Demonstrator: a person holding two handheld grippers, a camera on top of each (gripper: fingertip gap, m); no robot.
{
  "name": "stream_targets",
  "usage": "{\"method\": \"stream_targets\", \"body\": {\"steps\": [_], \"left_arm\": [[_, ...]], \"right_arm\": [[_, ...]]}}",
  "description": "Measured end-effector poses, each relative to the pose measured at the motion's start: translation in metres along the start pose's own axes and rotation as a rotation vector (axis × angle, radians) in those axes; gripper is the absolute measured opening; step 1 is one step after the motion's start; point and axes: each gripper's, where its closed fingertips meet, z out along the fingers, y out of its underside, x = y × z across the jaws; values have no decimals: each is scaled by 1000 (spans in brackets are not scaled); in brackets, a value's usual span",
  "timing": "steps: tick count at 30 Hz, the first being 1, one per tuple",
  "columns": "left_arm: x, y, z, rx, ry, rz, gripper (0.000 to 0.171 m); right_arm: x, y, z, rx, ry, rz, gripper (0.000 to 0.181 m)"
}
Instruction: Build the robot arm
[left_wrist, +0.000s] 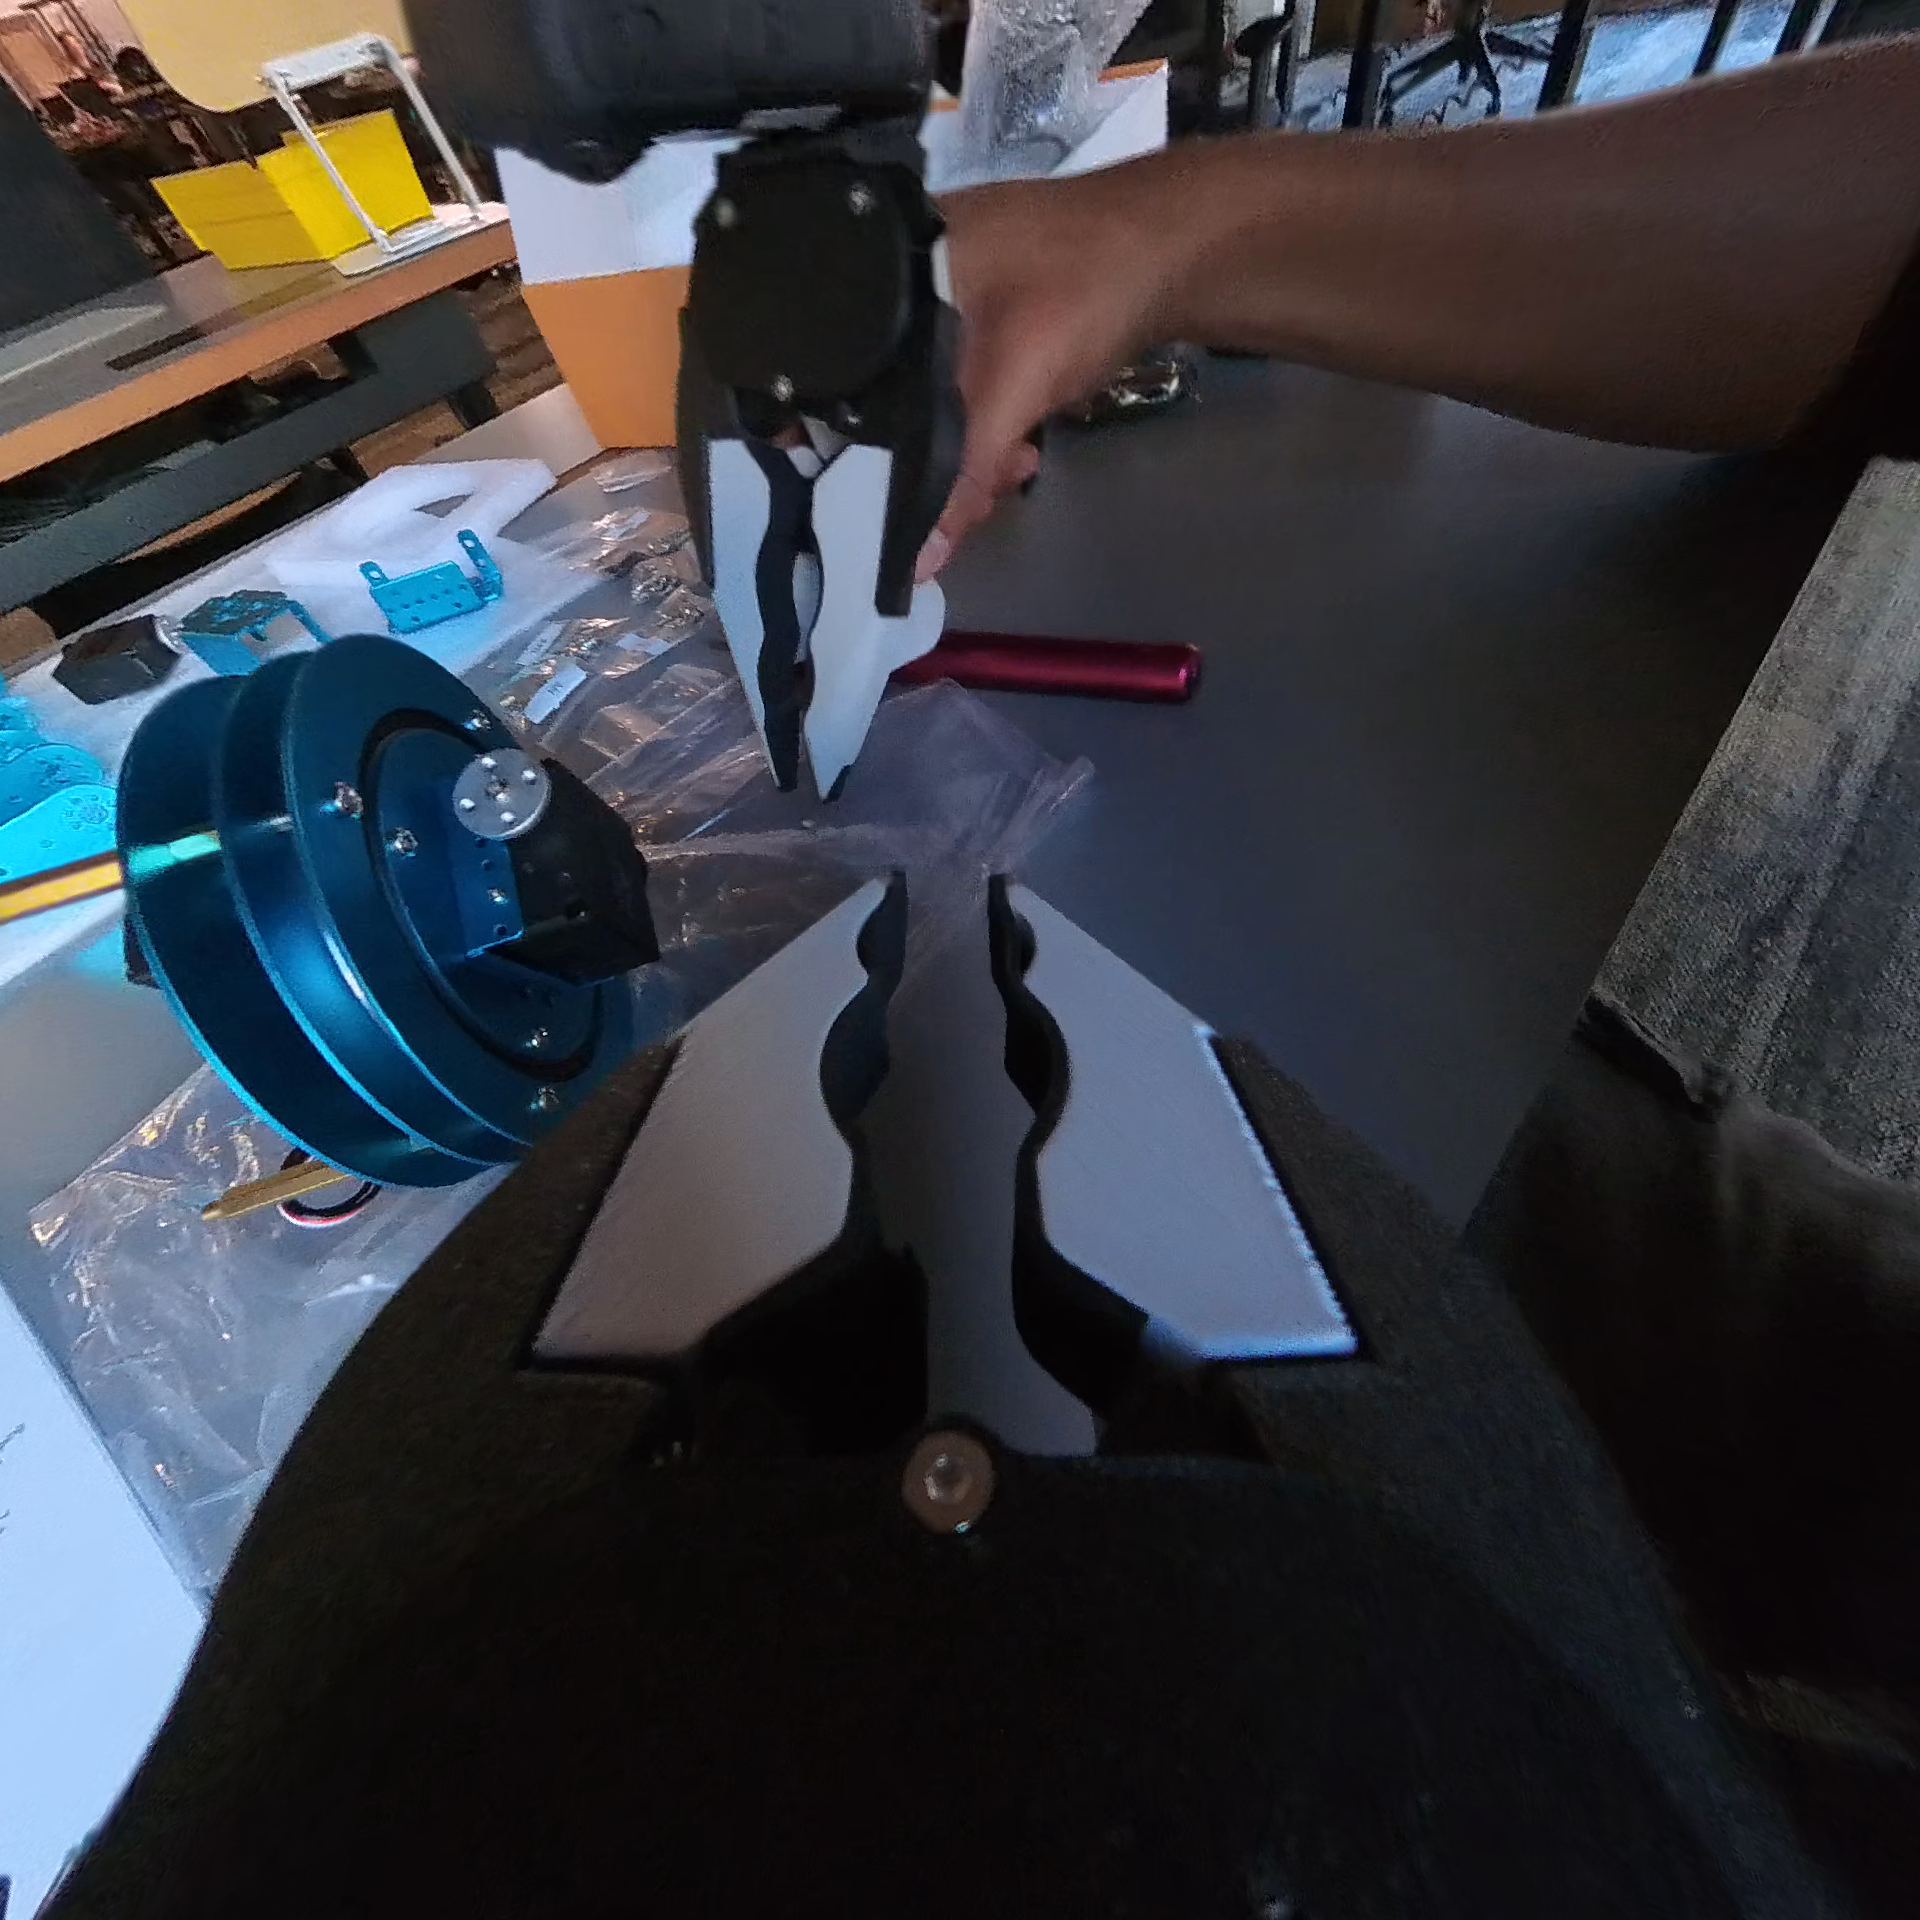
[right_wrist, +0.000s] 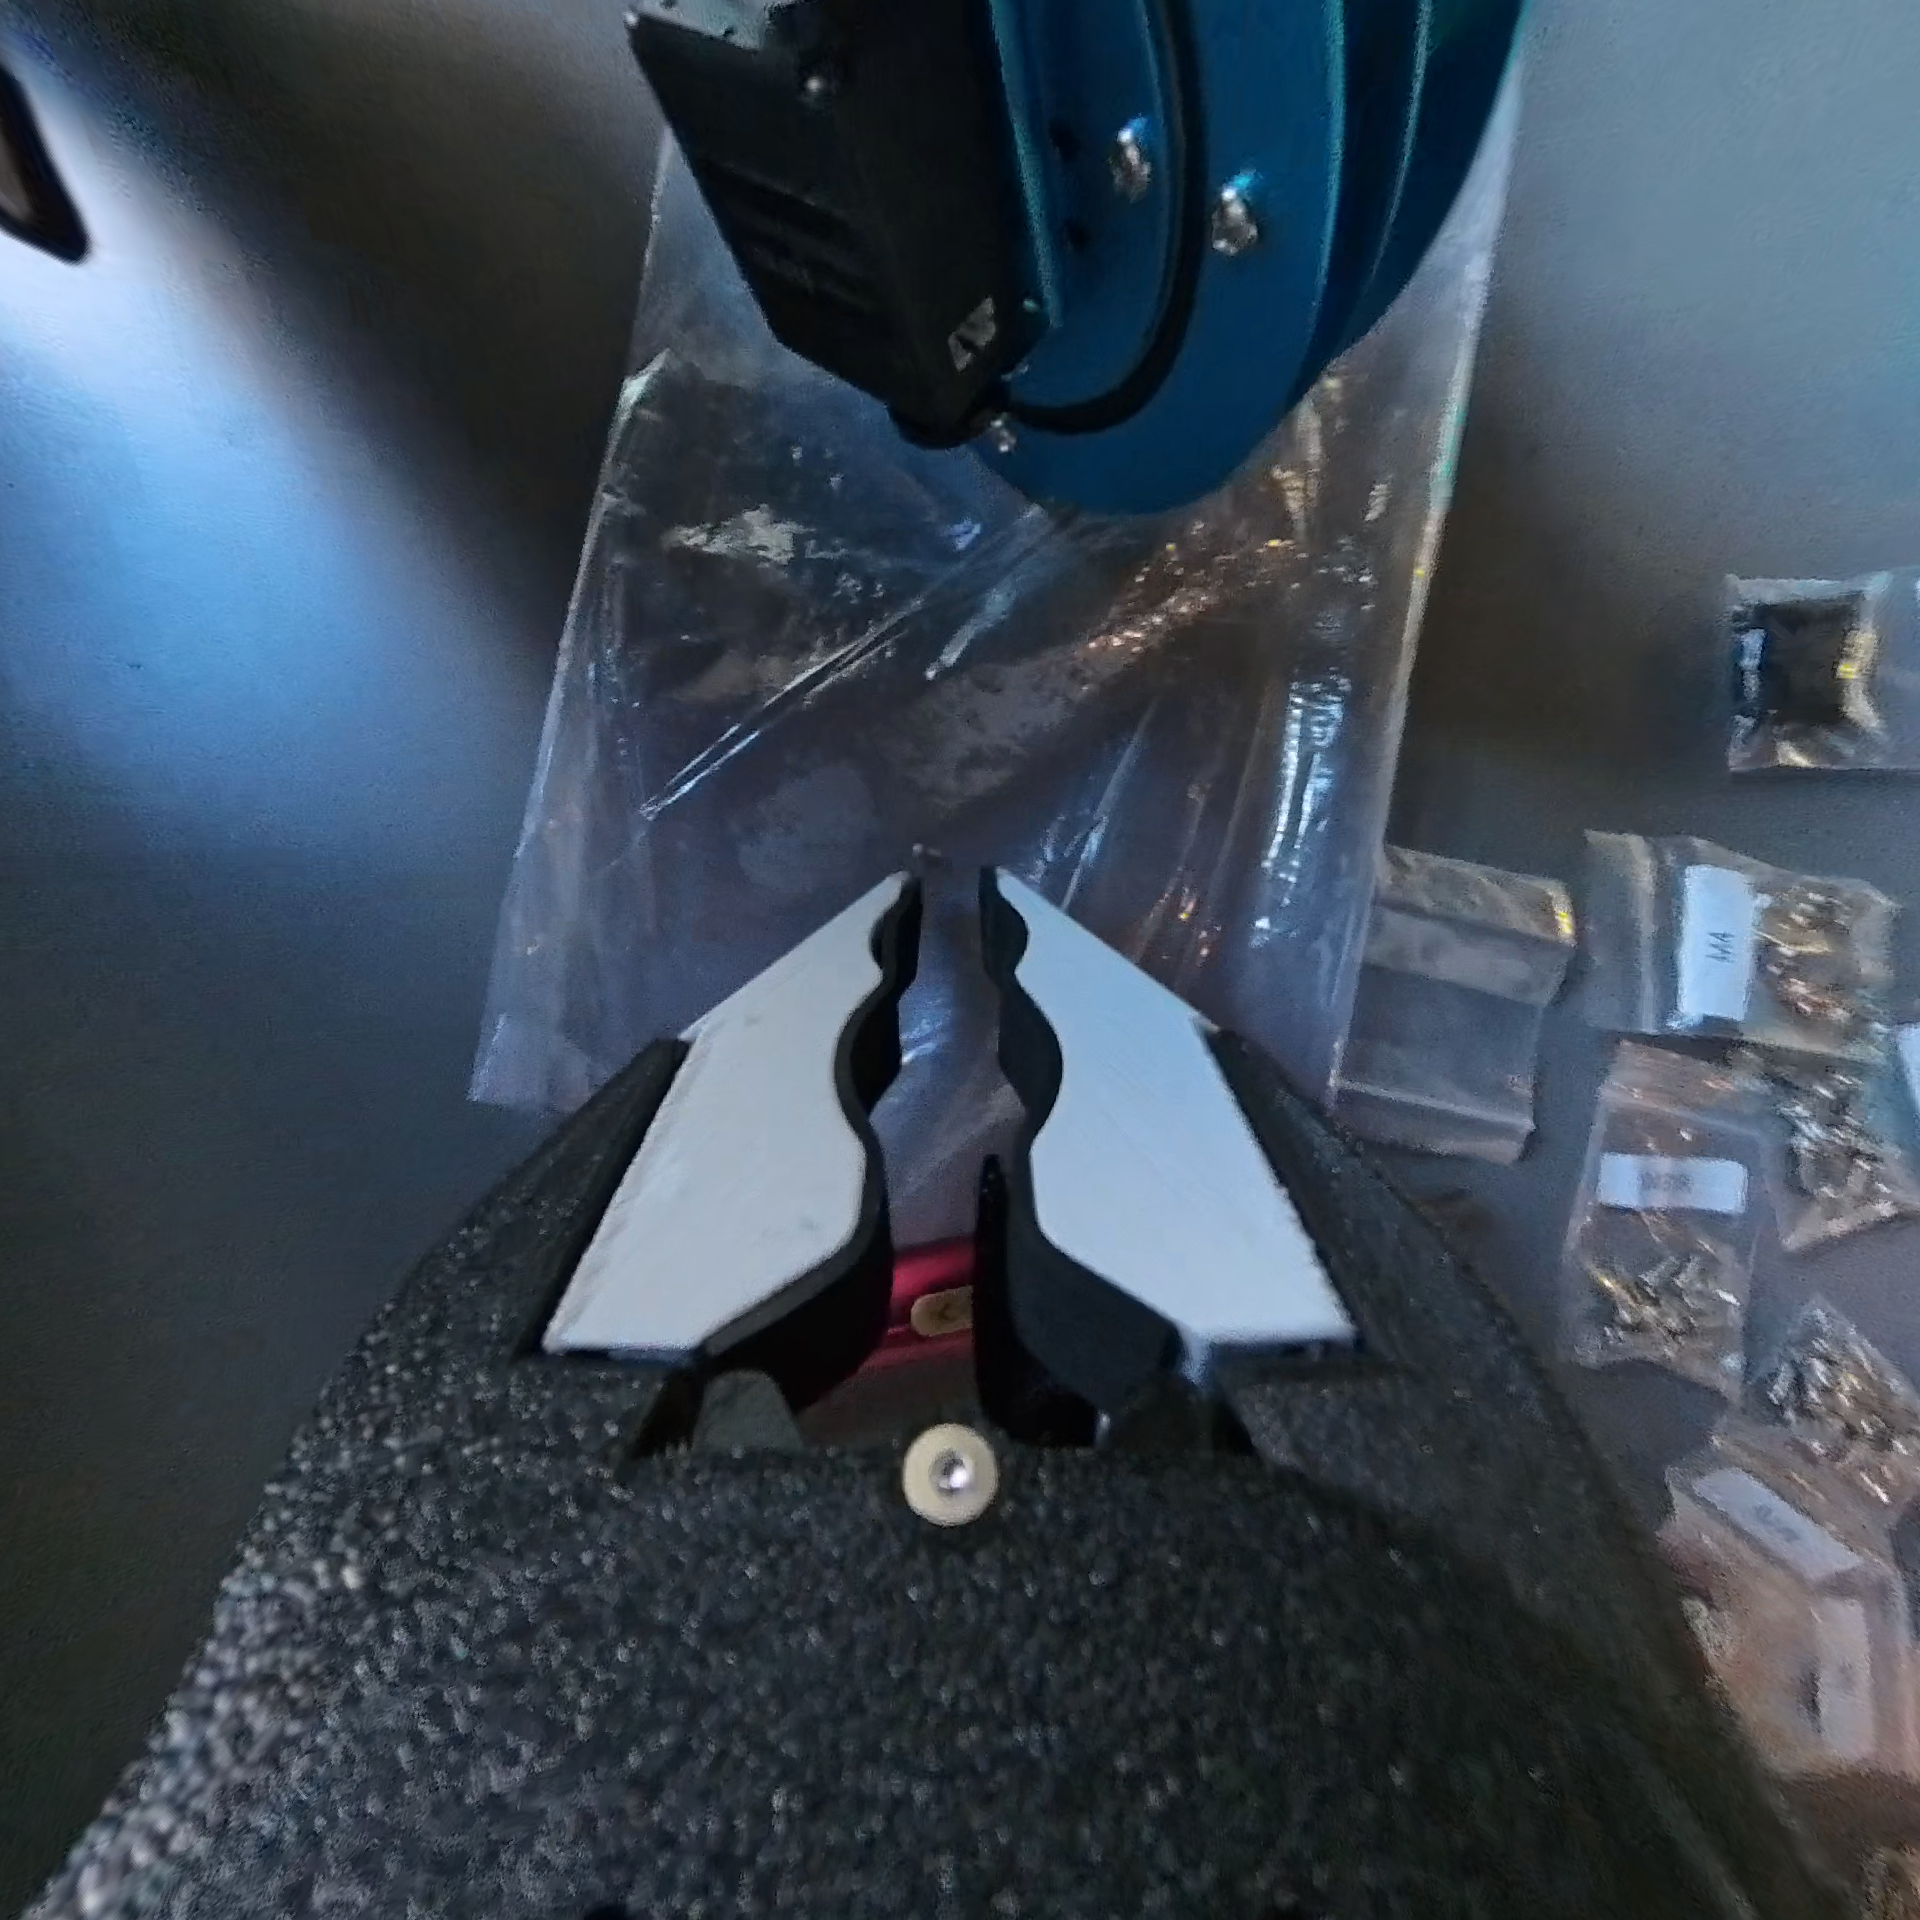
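Closest to the lens, the left gripper (left_wrist: 940, 883) has its fingers drawn in to a narrow slot. The crumpled edge of a clear plastic bag (left_wrist: 935, 769) sits right at their tips. Whether the film is pinched there or only brushing them cannot be told.

The right gripper (left_wrist: 810, 790), held in a person's hand (left_wrist: 1029, 353), points steeply down at the same bag. Its fingers are nearly together, their tips just over the film. In the right wrist view a tiny dark speck sits at those tips, too small to identify, so it is unclear whether this gripper is holding anything.

The bag lies on the dark table (left_wrist: 1351, 831), partly under a blue wheel assembly (left_wrist: 374, 914) with a black motor block on its hub. Behind the bag lies a red metal cylinder (left_wrist: 1049, 665). Small packets of hardware (right_wrist: 1714, 1039) lie to one side, with blue brackets (left_wrist: 436, 592) and white foam (left_wrist: 416, 520) farther off.
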Motion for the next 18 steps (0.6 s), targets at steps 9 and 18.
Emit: {"method": "stream_targets", "body": {"steps": [9,18], "left_arm": [[-6,12,2,-28,6,8,15],[-8,8,-2,-4,26,-8,15]], "right_arm": [[3,-8,-3,-5,-130,-173,13],[-5,-5,12,-62,-220,-258,5]]}}
